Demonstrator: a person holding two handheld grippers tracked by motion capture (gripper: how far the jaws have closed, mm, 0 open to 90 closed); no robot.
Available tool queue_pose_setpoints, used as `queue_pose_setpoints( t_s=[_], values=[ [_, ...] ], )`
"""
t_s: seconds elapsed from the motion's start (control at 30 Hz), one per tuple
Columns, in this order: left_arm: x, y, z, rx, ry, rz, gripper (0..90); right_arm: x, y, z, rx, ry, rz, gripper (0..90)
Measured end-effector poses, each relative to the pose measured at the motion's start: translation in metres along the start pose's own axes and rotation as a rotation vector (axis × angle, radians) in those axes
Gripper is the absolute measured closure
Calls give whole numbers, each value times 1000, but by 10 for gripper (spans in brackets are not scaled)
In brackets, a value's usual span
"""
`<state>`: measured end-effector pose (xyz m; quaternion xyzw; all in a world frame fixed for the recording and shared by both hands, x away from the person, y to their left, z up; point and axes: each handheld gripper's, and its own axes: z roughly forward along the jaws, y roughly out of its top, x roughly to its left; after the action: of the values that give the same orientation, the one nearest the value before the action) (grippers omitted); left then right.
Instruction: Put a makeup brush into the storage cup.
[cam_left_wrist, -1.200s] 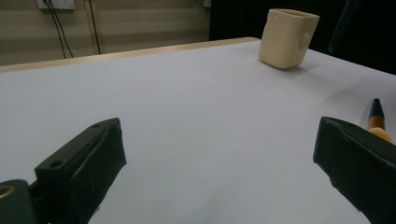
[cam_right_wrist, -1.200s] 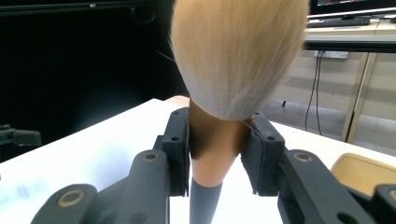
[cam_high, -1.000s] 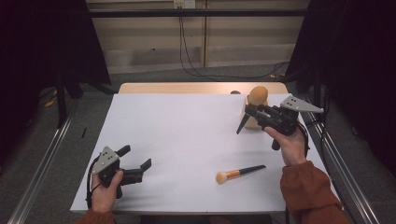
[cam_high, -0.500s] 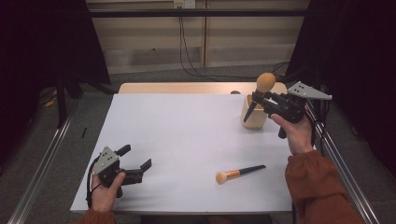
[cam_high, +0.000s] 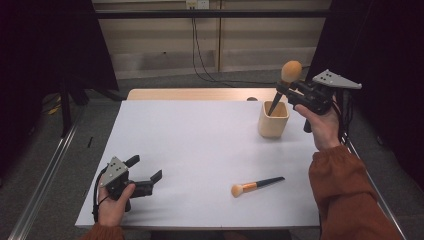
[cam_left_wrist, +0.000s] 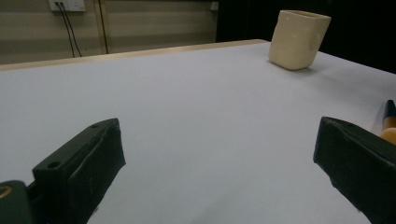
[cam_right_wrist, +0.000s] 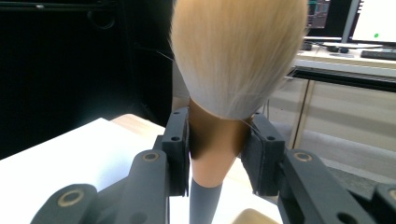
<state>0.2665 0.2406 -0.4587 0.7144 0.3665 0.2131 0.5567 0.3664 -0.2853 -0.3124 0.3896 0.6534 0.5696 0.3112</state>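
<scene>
My right gripper (cam_high: 286, 89) is shut on a large makeup brush (cam_high: 290, 71) with a tan bristle head, held upright above the cream cup (cam_high: 273, 120); its dark handle tip reaches down into the cup's mouth. In the right gripper view the pads (cam_right_wrist: 179, 144) clamp the brush's copper ferrule (cam_right_wrist: 217, 140) below the bristles (cam_right_wrist: 238, 51). A second, smaller brush (cam_high: 256, 186) with an orange head lies flat on the white table (cam_high: 200, 145) near the front. My left gripper (cam_high: 150, 170) rests open at the front left, nothing between its jaws. The cup (cam_left_wrist: 299, 39) stands far off in its view.
The table's wooden back edge (cam_high: 195, 94) borders a gap to the wall with hanging cables (cam_high: 200, 55). Metal rails (cam_high: 45, 185) run along the floor on both sides. A small dark disc (cam_high: 251, 99) sits at the back edge by the cup.
My right gripper has lifted the large brush up and back, from leaning over the cup to standing upright above it. The left gripper has stayed put.
</scene>
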Motion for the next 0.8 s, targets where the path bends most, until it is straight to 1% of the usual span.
queue_pose_setpoints(
  t_s=[0.07,0.17,0.23,0.3,0.43,0.53,0.67,0.8],
  values=[
    [0,0,0,0,1,0,17,-6,1,4,6,-20,-2,653],
    [0,0,0,-3,3,-6,18,-10,2,7,5,-30,-3,653],
    [-2,1,-2,-9,1,0,21,-12,2,9,7,-35,-4,653],
    [-1,1,-2,-8,-7,2,21,-15,0,12,12,-51,-6,653],
    [-1,1,-2,-12,-2,-1,21,-17,-4,14,19,-55,-9,653],
    [0,1,-2,-6,0,7,21,-19,-10,17,29,-67,-11,652],
    [0,1,-2,-4,4,10,21,-20,-13,18,37,-64,-14,653],
    [0,1,-2,-4,8,12,20,-21,-19,20,44,-67,-6,653]
  ],
)
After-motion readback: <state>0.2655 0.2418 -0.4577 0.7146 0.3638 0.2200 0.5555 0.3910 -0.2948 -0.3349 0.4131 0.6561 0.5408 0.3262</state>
